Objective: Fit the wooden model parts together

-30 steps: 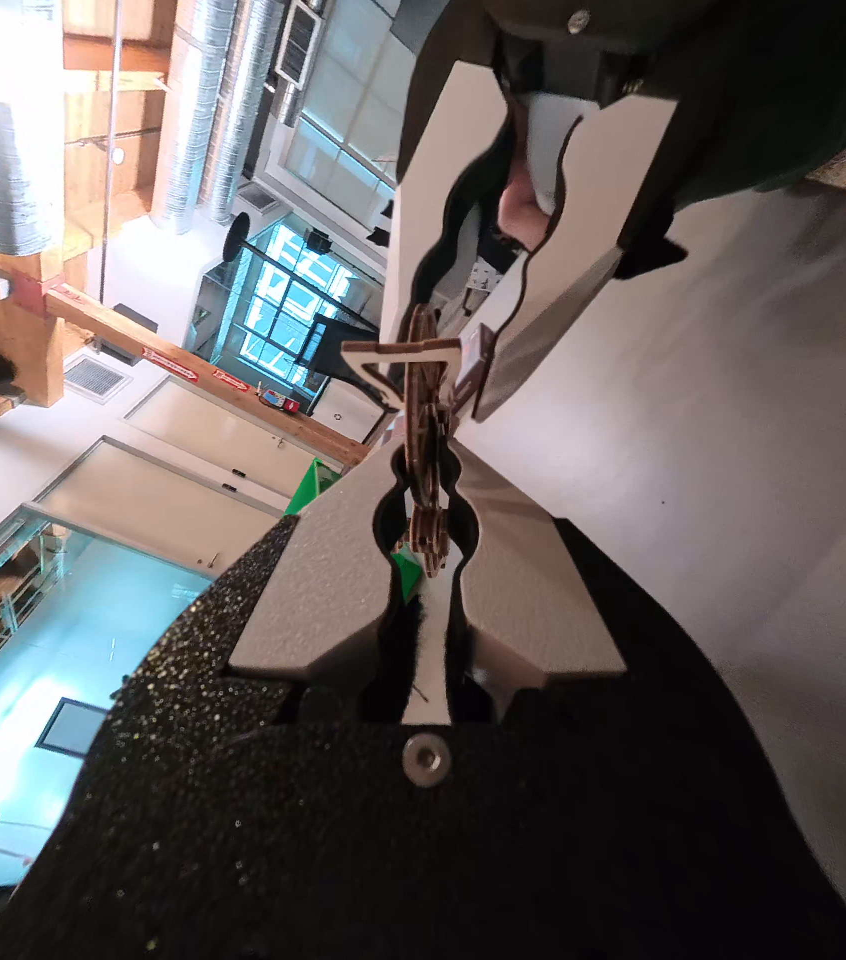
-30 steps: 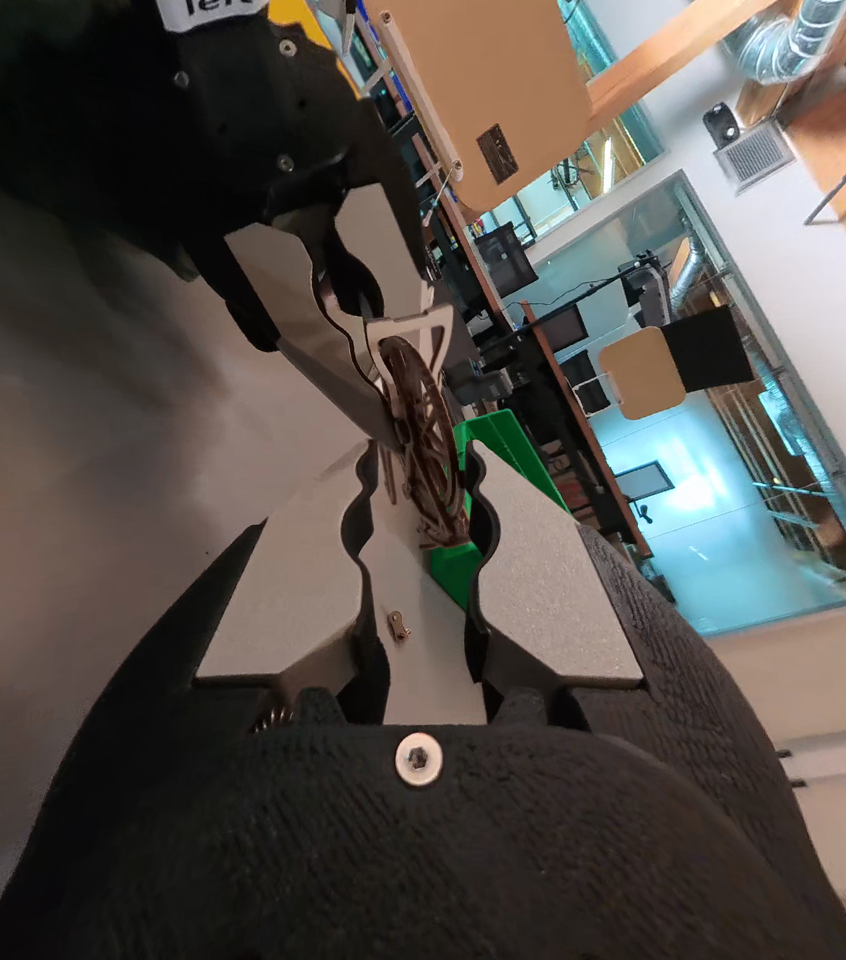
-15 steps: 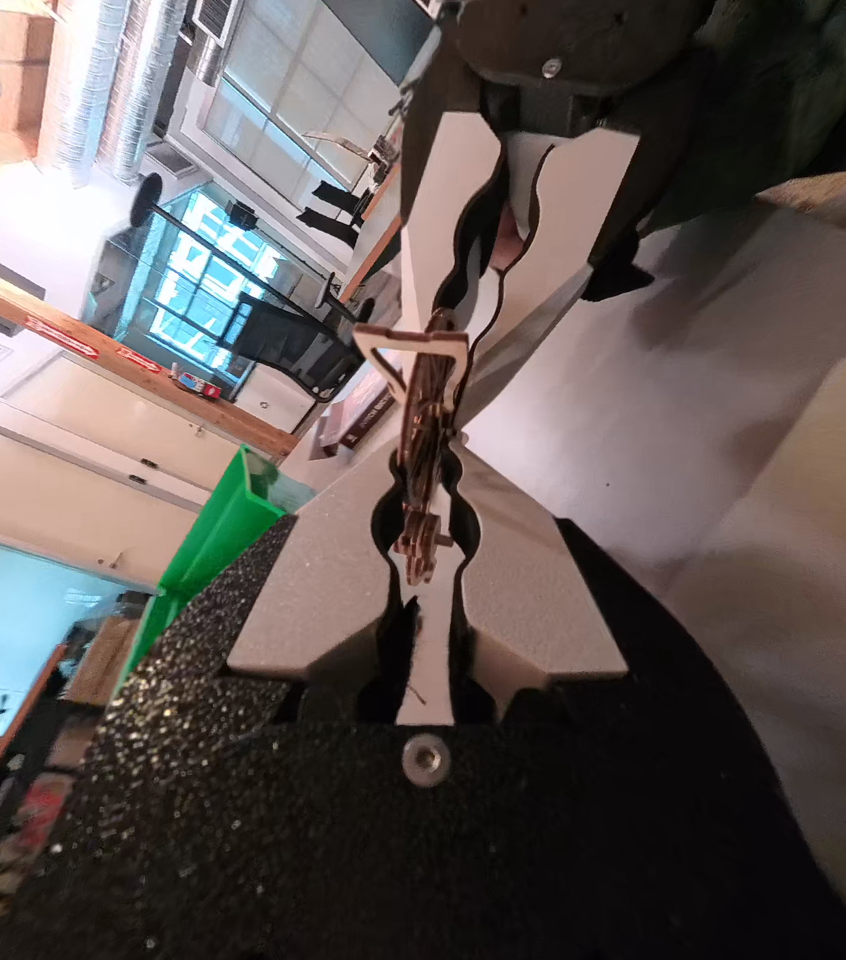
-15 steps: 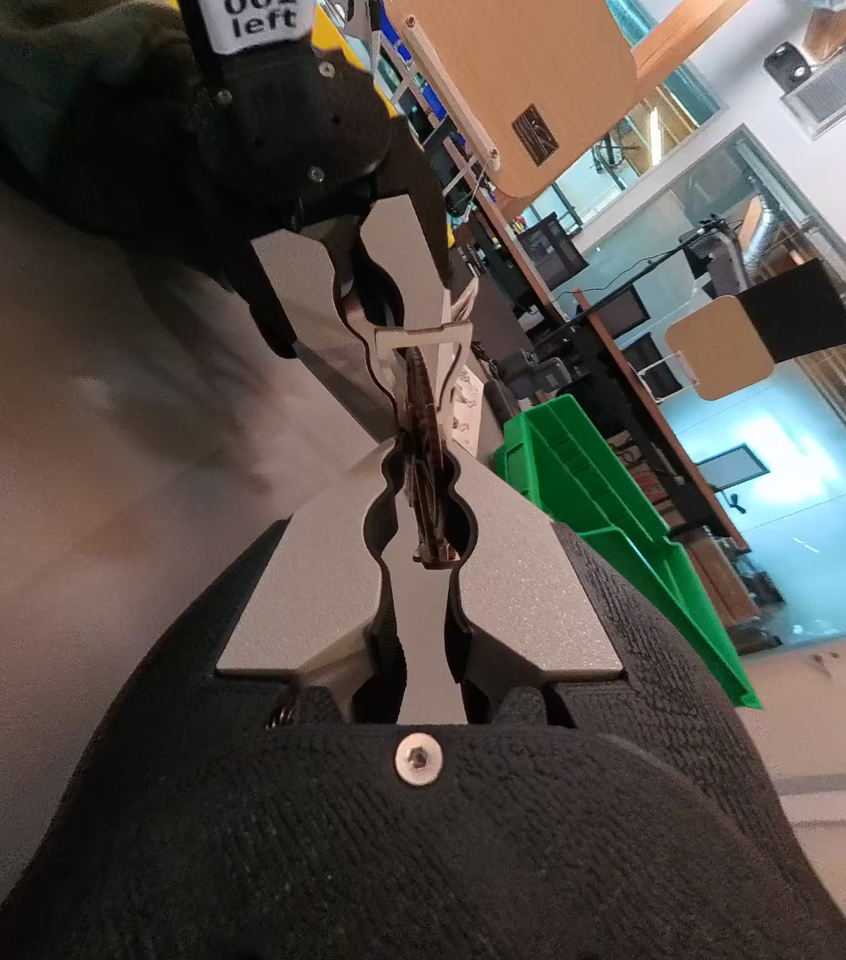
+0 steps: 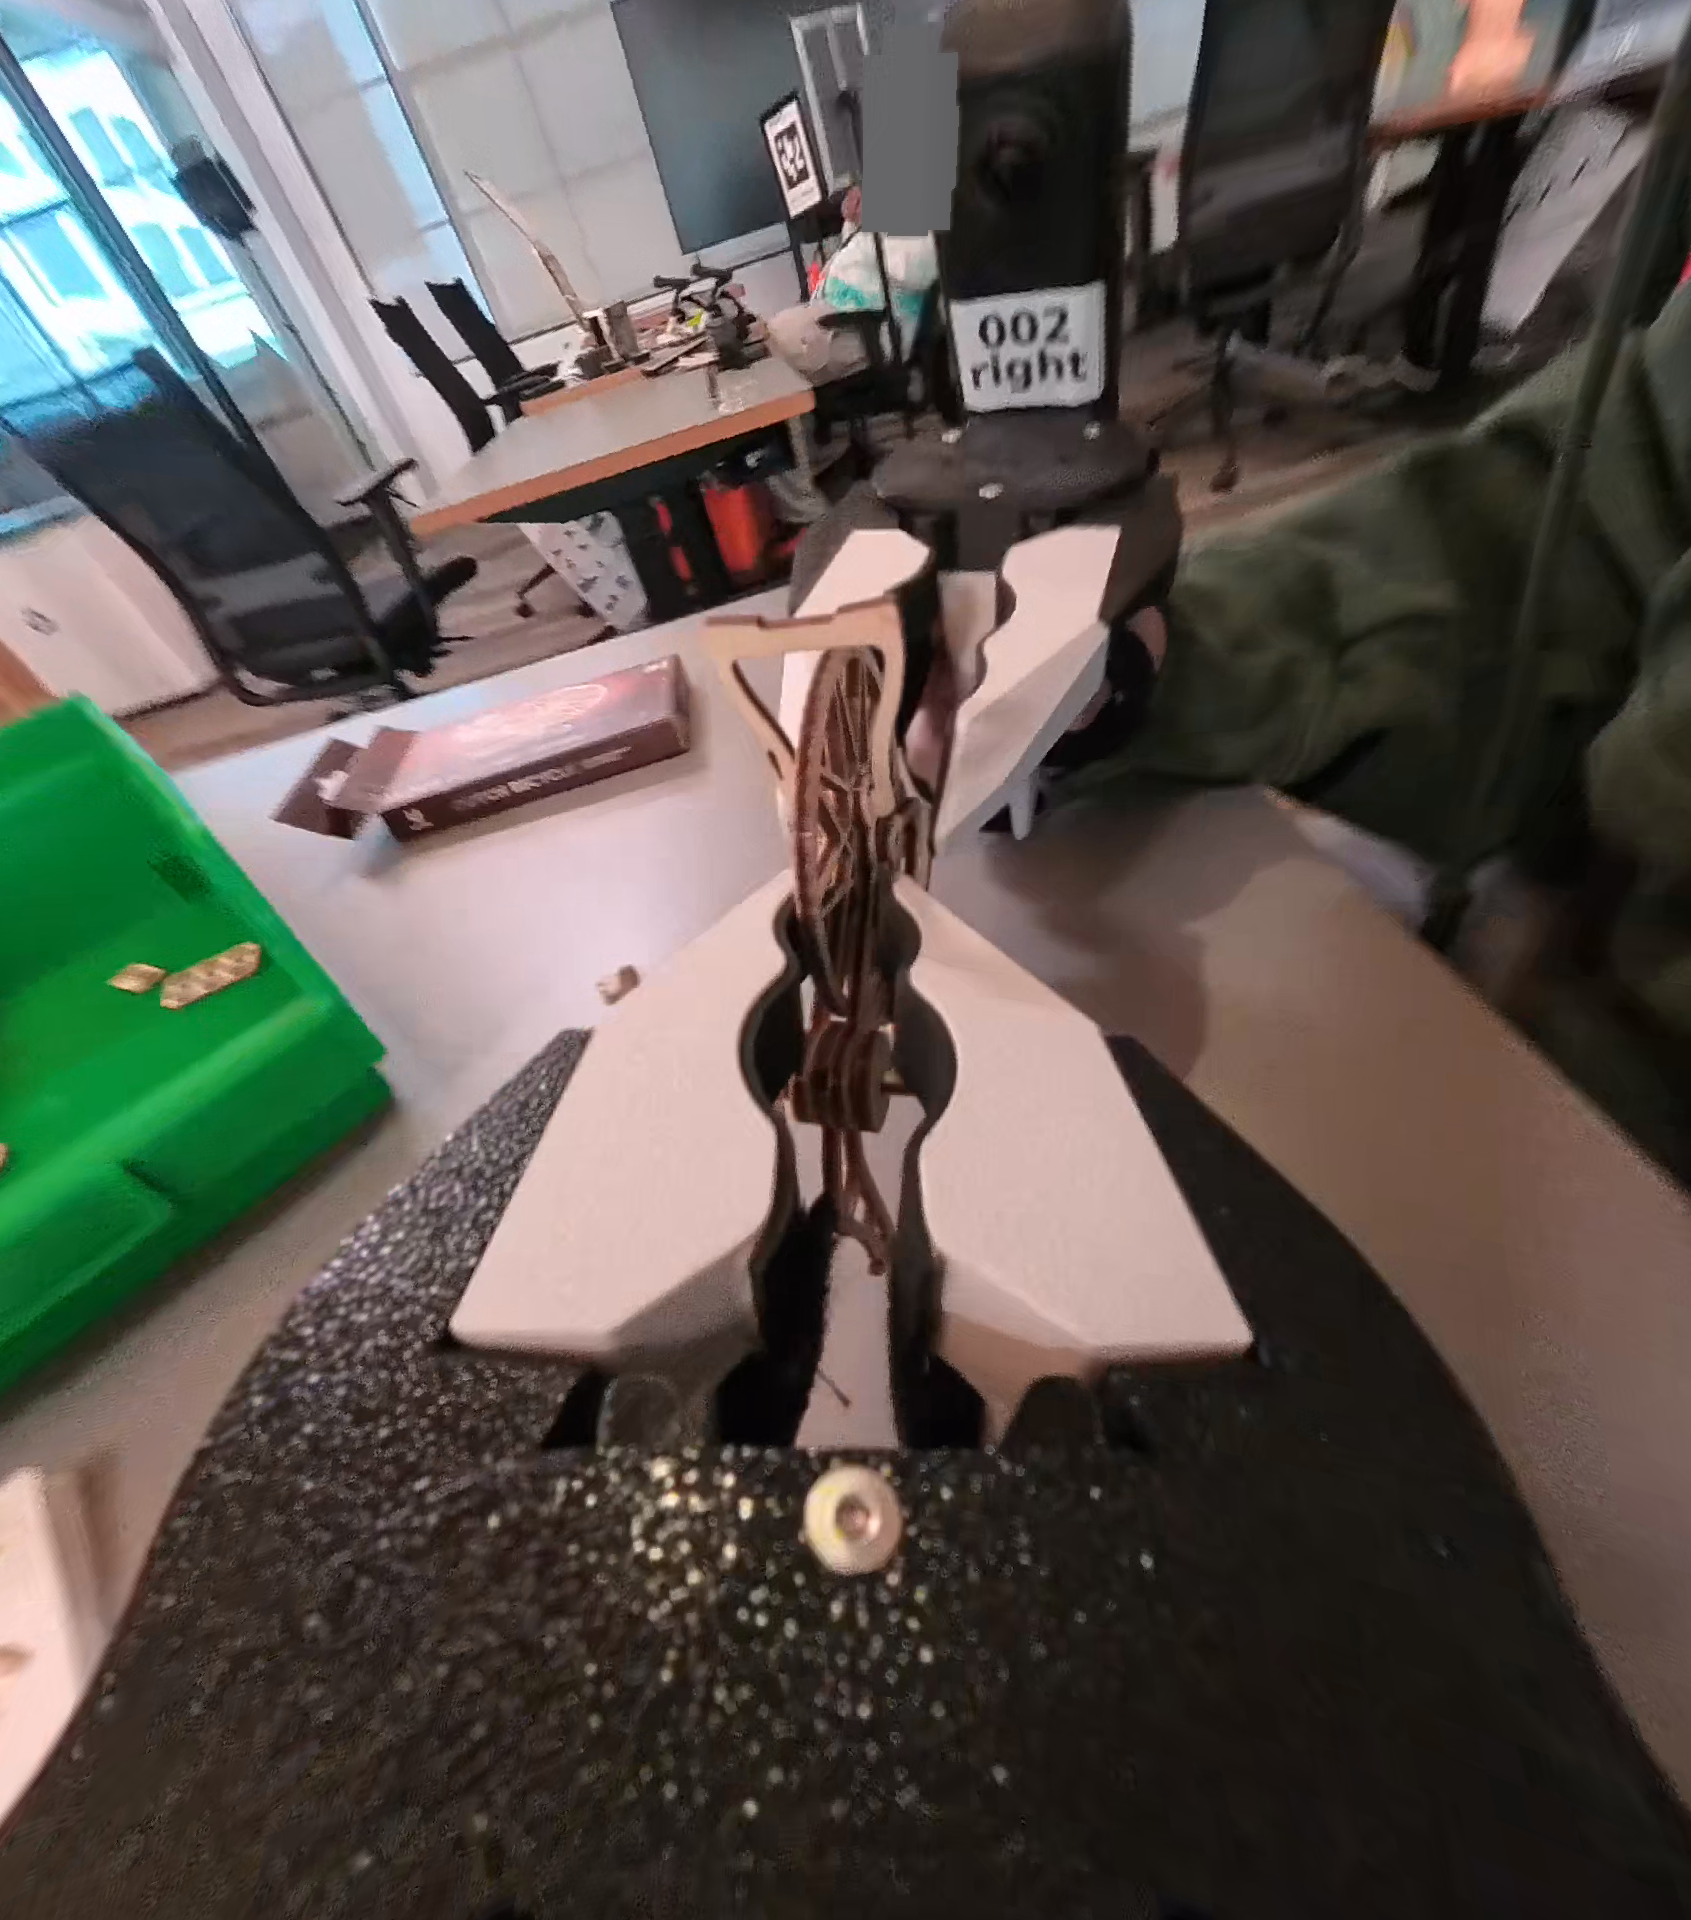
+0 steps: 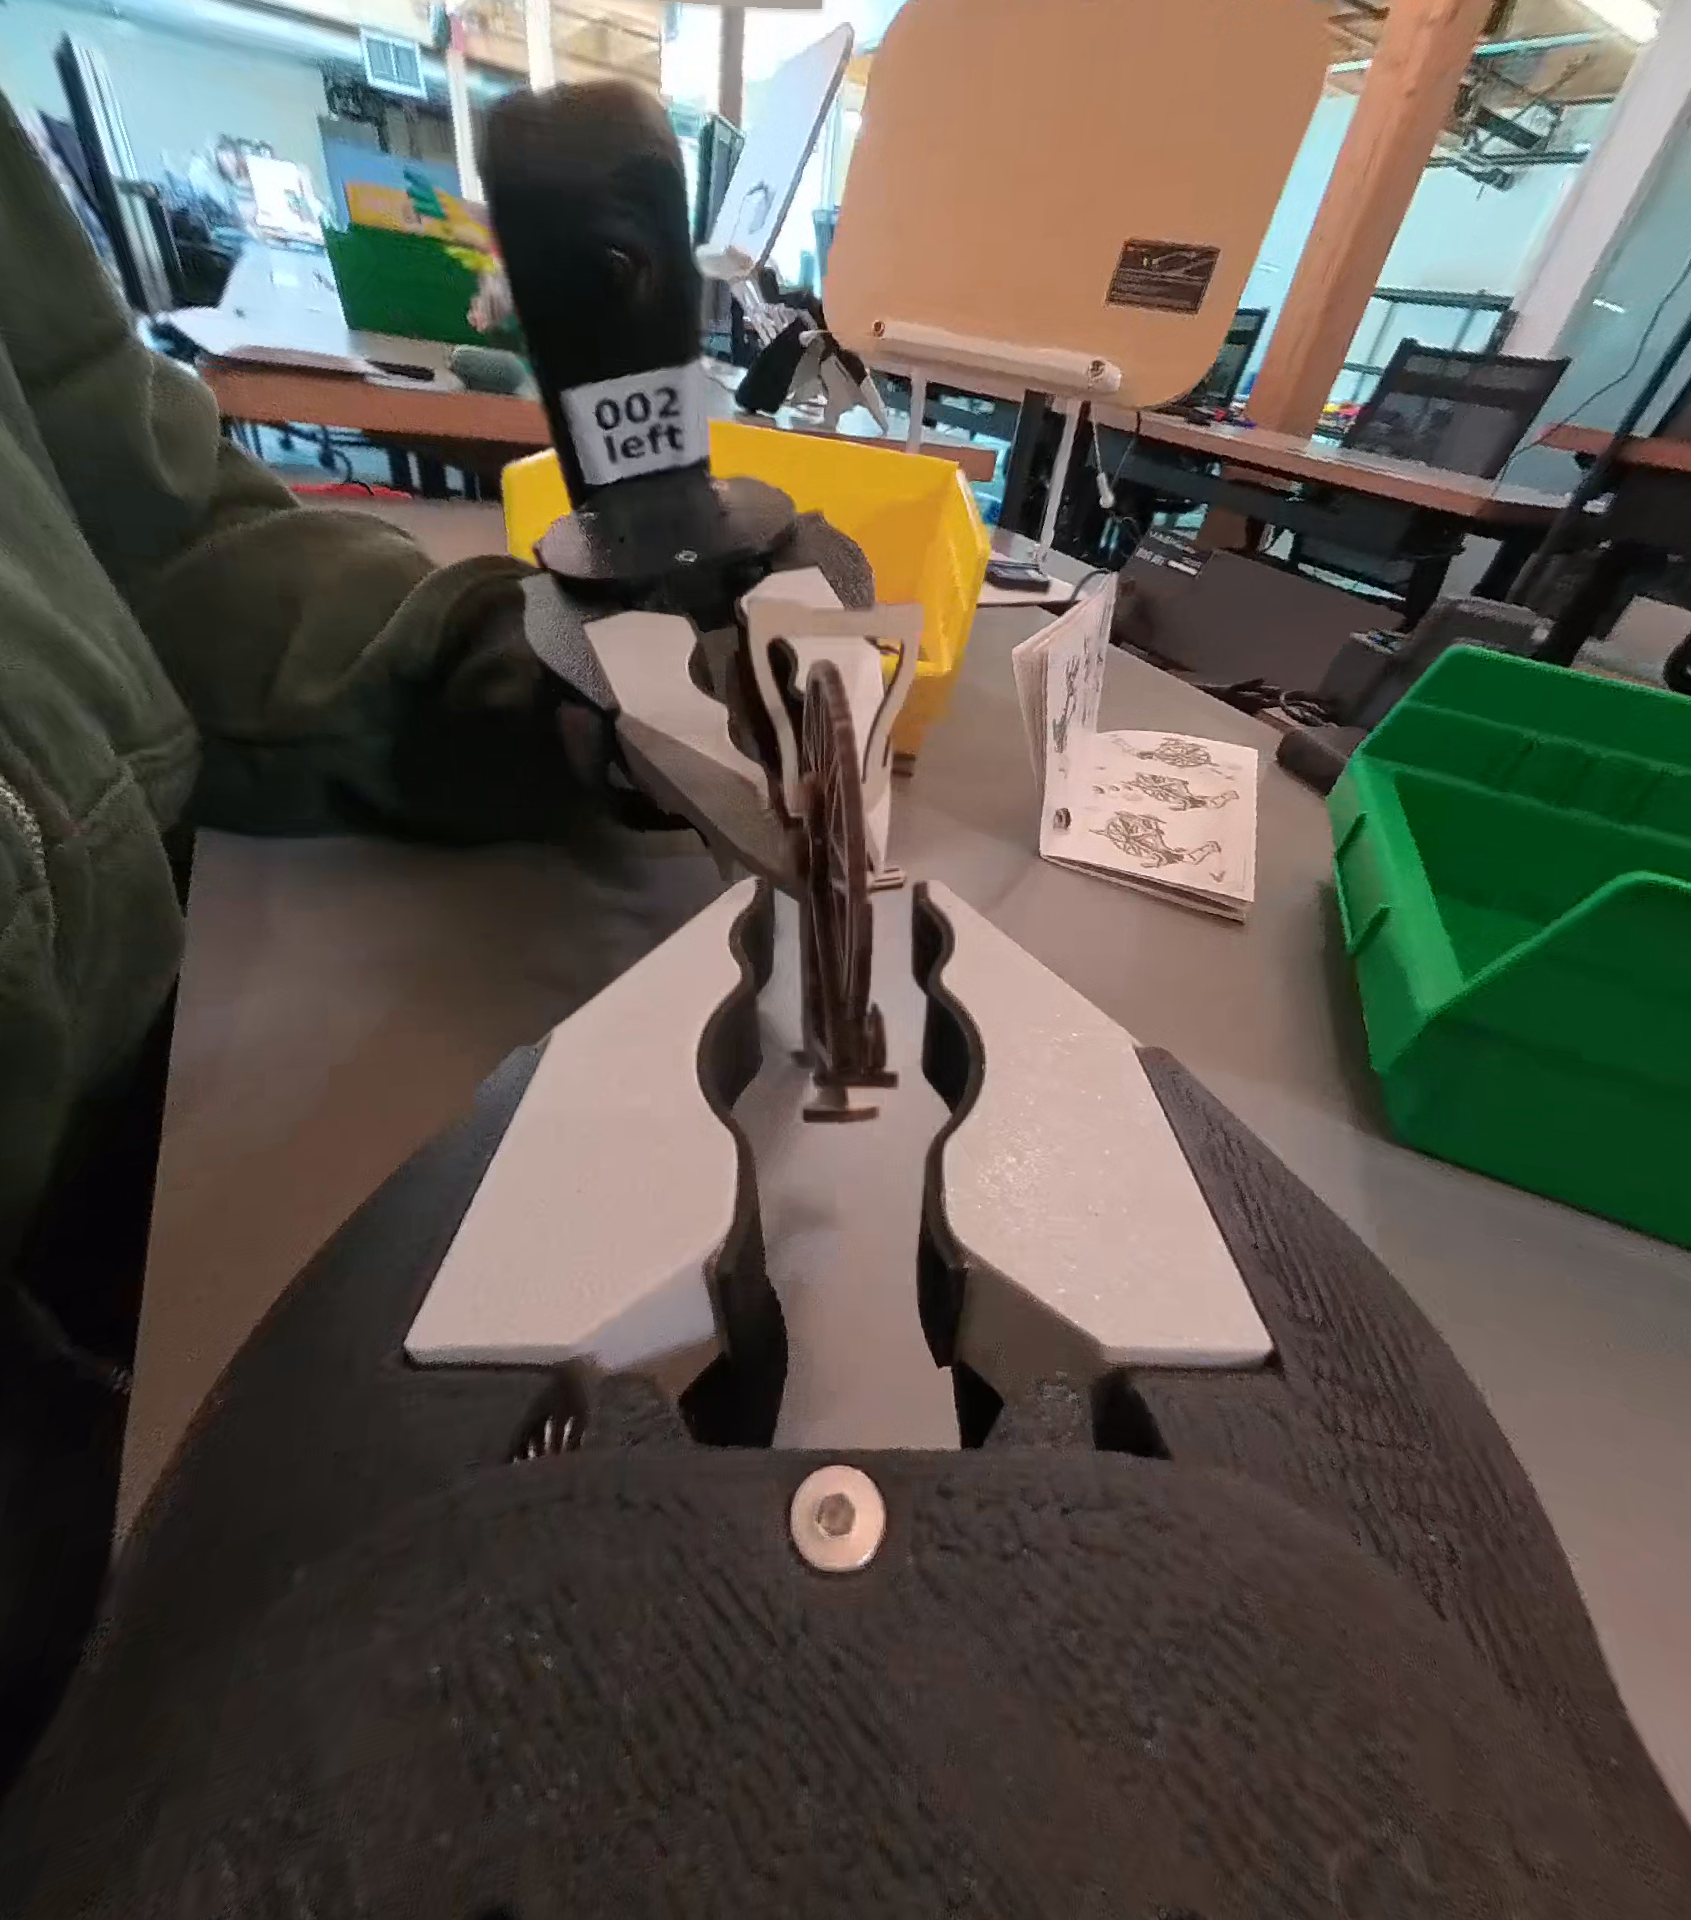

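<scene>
Our grey table [image 6: 405,997] spreads below both tools. On it we see a green bin [image 6: 1589,935] at the right of the right wrist view, a yellow bin [image 6: 934,561] behind, a dark flat box [image 5: 529,758] and a folded instruction sheet [image 6: 1153,821]. A second green bin [image 5: 93,1039] in the left wrist view has small wooden pieces [image 5: 197,971] lying inside.

We hold the left gripper [image 5: 846,940] with its jaws closed on the dark spoked wheel [image 5: 836,821], which stands edge-on between them. The right gripper [image 6: 841,914] faces it from the opposite side; its jaws stand apart on either side of the wheel, and we cannot say for sure whether they touch it. A pale wooden frame piece [image 6: 825,665] straddles the top of the wheel, above the table between the two tools.
</scene>
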`<action>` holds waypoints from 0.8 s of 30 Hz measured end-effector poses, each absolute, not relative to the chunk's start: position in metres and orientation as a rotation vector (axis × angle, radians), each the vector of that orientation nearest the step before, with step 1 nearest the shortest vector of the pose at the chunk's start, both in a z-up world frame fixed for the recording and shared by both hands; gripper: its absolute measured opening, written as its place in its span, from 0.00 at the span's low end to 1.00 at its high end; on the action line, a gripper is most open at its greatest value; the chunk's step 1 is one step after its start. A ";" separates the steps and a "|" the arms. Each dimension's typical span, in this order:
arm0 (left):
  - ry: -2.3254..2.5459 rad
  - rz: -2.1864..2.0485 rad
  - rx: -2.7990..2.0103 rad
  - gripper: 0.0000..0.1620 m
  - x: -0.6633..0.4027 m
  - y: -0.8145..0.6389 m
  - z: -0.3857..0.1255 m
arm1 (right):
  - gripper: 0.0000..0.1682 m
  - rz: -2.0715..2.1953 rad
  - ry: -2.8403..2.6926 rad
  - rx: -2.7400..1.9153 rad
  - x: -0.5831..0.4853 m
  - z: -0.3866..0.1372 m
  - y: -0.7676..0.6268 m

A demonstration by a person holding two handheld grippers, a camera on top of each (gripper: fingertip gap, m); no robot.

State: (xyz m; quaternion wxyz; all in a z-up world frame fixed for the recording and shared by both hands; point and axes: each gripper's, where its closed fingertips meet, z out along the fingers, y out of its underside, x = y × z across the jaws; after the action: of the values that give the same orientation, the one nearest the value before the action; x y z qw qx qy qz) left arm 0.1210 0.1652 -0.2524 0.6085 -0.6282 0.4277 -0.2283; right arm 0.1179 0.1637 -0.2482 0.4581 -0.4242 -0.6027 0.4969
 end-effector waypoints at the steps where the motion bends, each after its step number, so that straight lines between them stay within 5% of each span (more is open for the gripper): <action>1: 0.963 -0.592 -1.467 0.05 0.121 0.165 -0.252 | 0.15 1.243 -1.481 -1.053 0.118 -0.248 0.164; 24: 0.896 -0.728 -1.472 0.07 0.125 0.162 -0.248 | 0.04 1.329 -1.441 -1.033 0.119 -0.238 0.158</action>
State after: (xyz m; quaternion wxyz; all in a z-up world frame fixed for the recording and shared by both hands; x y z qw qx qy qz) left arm 0.1253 0.1623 -0.2479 0.5936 -0.6332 0.3856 -0.3132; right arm 0.1188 0.1580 -0.2380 0.4465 -0.4172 -0.5820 0.5365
